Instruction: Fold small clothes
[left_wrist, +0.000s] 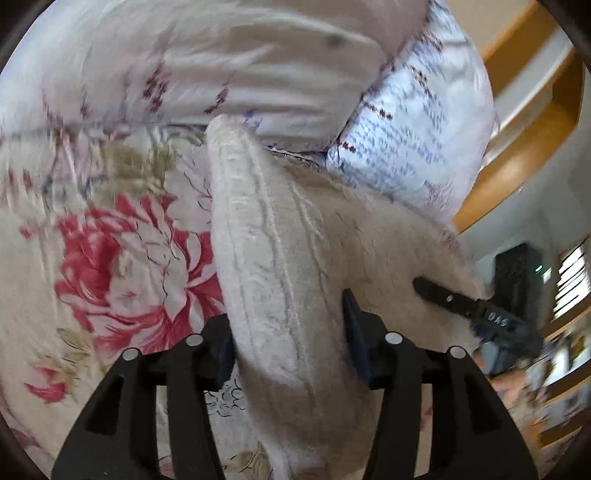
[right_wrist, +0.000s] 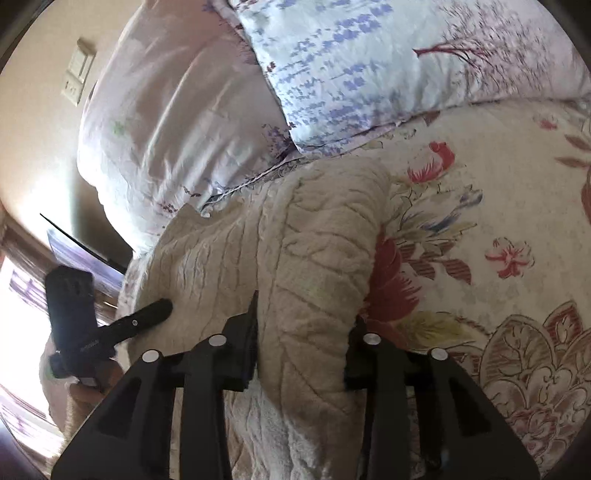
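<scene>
Cream cable-knit sweater (left_wrist: 280, 266) lies on the floral bedspread (left_wrist: 122, 258), just below the pillows (left_wrist: 399, 147). Left tool (left_wrist: 288, 332) has a raised fold of the sweater between its fingers; the jaws stand fairly wide, touching the knit on both sides, so it looks like a grip on the sweater. Left view is motion-blurred. Right tool (right_wrist: 303, 332) likewise straddles a thick bunched fold of the sweater (right_wrist: 314, 258), jaws wide and pressed against it. Each tool shows in the other's view, at the sweater's far edge. Bedspread (right_wrist: 498, 221) is to the right of the sweater, pillows (right_wrist: 332, 74) above.
</scene>
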